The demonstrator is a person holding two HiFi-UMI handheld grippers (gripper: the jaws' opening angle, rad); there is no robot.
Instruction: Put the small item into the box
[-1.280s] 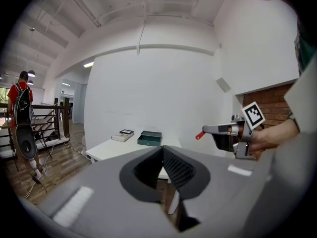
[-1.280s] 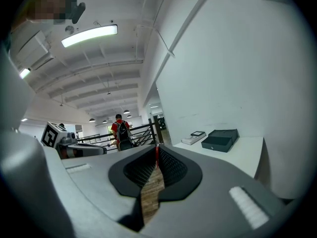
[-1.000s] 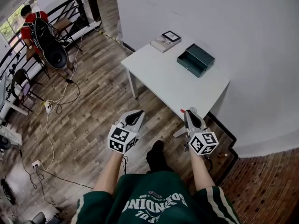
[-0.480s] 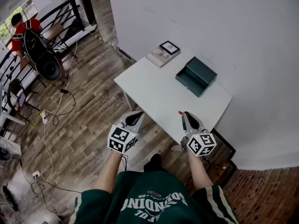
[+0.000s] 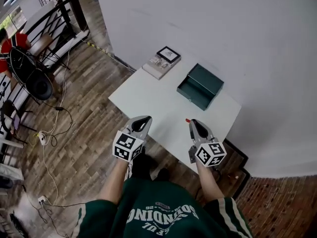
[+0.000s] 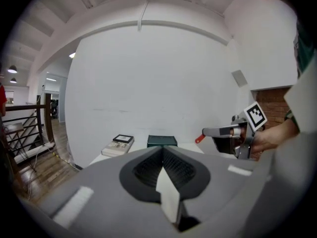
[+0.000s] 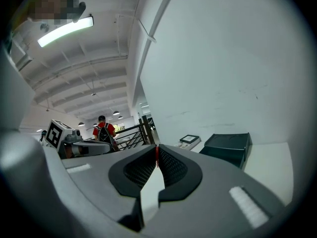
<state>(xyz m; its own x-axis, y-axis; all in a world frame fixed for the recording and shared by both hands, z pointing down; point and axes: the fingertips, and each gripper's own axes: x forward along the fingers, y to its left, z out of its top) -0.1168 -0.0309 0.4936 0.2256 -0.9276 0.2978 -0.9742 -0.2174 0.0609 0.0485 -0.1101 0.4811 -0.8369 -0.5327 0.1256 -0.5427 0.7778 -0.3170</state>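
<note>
A dark green box (image 5: 200,87) stands open on the white table (image 5: 148,99), near its right end; it also shows ahead as the box (image 6: 161,141) and the box (image 7: 228,147). My right gripper (image 5: 190,122) hovers over the table's near edge, shut on a small red item (image 5: 187,120) that pokes out at its tip. That red item (image 6: 198,139) shows from the side too, and as a red sliver (image 7: 157,153) between the jaws of the right gripper (image 7: 157,151). My left gripper (image 5: 143,120) is level with it at the table's edge, shut and holding nothing, as the left gripper (image 6: 162,151) confirms.
A book with a small framed picture on top (image 5: 160,63) lies at the table's far left corner by the white wall. Wooden floor with cables (image 5: 49,133), a black chair (image 5: 34,81) and a railing lie to the left. A person in red (image 7: 103,131) stands far off.
I have stepped closer to the table; both grippers, once over the floor, now reach its near edge. The right gripper keeps hold of the red item.
</note>
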